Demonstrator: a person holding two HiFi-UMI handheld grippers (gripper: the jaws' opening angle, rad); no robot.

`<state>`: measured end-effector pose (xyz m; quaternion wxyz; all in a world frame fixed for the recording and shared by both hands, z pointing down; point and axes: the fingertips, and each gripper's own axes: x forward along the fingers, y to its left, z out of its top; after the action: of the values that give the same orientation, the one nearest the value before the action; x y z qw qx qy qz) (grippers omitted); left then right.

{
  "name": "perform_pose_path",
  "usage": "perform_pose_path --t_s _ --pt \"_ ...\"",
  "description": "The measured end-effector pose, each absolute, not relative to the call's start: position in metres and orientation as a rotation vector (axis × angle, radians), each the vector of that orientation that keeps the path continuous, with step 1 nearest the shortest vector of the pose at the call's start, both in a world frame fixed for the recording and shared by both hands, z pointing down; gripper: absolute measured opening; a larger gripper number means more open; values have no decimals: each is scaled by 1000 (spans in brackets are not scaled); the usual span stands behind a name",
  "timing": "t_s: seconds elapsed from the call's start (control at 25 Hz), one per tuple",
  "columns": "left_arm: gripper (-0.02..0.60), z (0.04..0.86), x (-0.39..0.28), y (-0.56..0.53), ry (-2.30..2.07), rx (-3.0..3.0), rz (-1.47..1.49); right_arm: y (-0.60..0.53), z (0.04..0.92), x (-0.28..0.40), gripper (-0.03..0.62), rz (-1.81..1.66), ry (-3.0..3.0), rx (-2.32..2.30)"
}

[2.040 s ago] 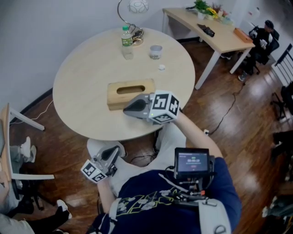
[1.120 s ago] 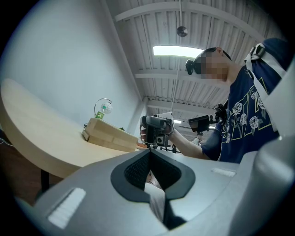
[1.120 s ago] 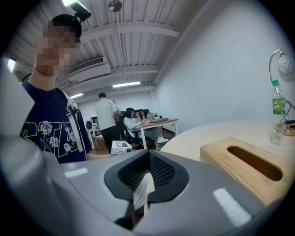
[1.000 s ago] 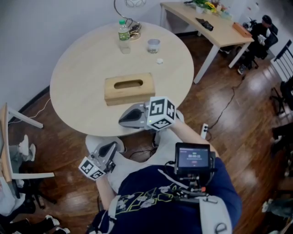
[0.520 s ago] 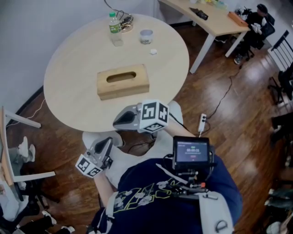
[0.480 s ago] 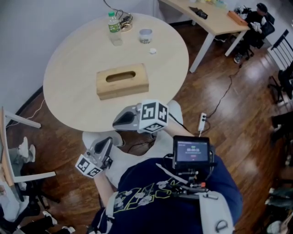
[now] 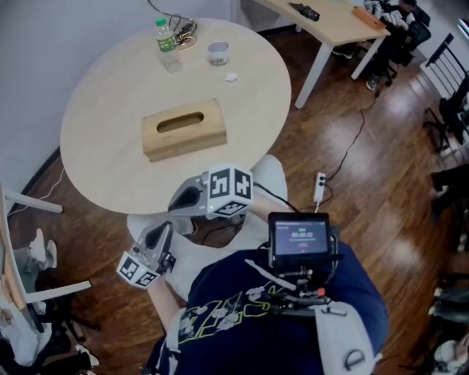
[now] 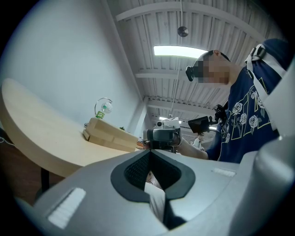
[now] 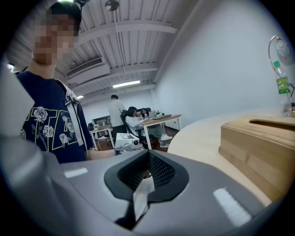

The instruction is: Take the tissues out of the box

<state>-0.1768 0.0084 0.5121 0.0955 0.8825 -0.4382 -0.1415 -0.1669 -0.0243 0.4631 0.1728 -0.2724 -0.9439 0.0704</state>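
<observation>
The wooden tissue box (image 7: 185,129) lies in the middle of the round table (image 7: 110,95); no tissue stands out of its dark oval slot. My right gripper (image 7: 176,203) hangs at the table's front edge, well short of the box, jaws together and holding nothing. In the right gripper view (image 9: 148,154) the box (image 9: 260,147) is off to the right. My left gripper (image 7: 164,231) is lower, by the person's lap under the table edge, also shut and empty. The left gripper view (image 8: 150,152) looks up past the table at the box (image 8: 108,133) and the right gripper (image 8: 165,135).
At the table's far side stand a water bottle (image 7: 165,44), a small cup (image 7: 218,53) and a small white bit (image 7: 231,76). A long desk (image 7: 330,22) with seated people is at the back right. A power strip (image 7: 319,187) lies on the wood floor.
My right gripper has drawn back from the front of the box to the table's near edge. The left gripper stays low by the lap. The box has not moved.
</observation>
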Motion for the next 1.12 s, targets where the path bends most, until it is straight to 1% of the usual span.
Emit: perform_pose_path --t_s 0.48,1.12 --pt "2 519 -181 11 -1306 2604 -412 -13 466 -165 0 172 -2710 -777" --pt "2 522 -185 10 -1314 2598 -426 -1 491 -154 0 345 -2705 -767"
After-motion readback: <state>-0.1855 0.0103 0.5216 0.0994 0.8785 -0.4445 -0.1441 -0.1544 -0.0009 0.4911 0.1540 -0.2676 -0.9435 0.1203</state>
